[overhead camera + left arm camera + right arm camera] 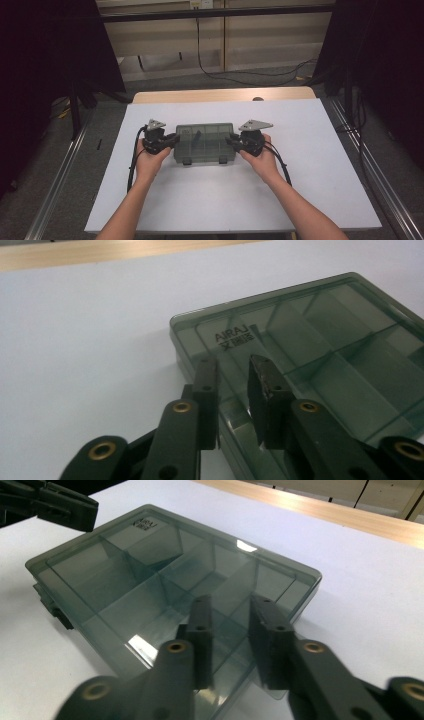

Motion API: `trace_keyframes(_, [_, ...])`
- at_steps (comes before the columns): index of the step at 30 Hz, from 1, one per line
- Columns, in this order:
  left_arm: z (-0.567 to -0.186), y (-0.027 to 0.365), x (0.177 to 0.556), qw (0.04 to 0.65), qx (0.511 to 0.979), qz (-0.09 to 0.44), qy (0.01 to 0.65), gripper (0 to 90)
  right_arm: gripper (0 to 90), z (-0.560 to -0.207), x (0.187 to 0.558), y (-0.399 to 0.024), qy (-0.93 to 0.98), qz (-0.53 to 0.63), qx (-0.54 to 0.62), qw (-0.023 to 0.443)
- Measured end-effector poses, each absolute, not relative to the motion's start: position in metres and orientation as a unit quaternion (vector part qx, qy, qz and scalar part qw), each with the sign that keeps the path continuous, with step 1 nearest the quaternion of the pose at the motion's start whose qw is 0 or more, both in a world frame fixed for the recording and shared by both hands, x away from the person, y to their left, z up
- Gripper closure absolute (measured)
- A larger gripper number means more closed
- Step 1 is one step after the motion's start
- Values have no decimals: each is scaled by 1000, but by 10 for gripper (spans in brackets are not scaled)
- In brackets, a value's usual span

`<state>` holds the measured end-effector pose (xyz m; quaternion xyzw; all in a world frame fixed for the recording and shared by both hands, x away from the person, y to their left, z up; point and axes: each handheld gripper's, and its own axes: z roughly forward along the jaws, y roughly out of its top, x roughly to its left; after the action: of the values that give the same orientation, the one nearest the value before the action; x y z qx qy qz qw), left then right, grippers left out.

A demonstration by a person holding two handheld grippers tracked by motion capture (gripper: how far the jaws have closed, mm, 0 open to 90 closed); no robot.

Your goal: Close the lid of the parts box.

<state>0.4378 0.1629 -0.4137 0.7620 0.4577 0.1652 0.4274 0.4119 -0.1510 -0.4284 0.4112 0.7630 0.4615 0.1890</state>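
Observation:
A smoky transparent compartment box [205, 142] with its lid down lies flat on the white sheet, its two latches facing the person. My left gripper [175, 139] sits at the box's left end and my right gripper [231, 140] at its right end. In the left gripper view the jaws [234, 360] stand a little apart over the printed corner of the box [320, 355], with nothing between them. The right gripper view shows my right gripper [231, 600] the same way, jaws slightly parted above the near edge of the box [165, 575]. The left gripper [50, 502] appears beyond the box's far corner.
The white sheet [225, 200] covers a wooden table whose bare strip [225, 95] shows at the far edge. Cables [240, 75] lie on the floor behind it. Dark curtains and metal rails [370, 165] flank both sides.

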Motion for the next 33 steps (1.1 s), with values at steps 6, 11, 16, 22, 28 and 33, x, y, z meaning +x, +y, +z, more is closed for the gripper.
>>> trace_keyframes(6, [-410, 166, 435, 440, 762, 154, 449, 563, 571, -425, 410, -158, 754, 475, 412, 190])
trace_keyframes(11, [-409, 167, 432, 447, 762, 150, 443, 435, 507, -421, 407, -161, 745, 490, 413, 186])
trace_keyframes(16, [-411, 169, 429, 459, 757, 143, 442, 364, 451, -421, 404, -166, 740, 498, 413, 183])
trace_keyframes(22, [-410, 170, 426, 460, 764, 141, 429, 291, 364, -420, 402, -168, 738, 505, 412, 178])
trace_keyframes(28, [-409, 172, 423, 470, 761, 135, 426, 172, 263, -420, 398, -169, 739, 503, 412, 178])
trace_keyframes(33, [-412, 174, 420, 472, 761, 138, 423, 114, 174, -421, 395, -173, 736, 509, 411, 176])
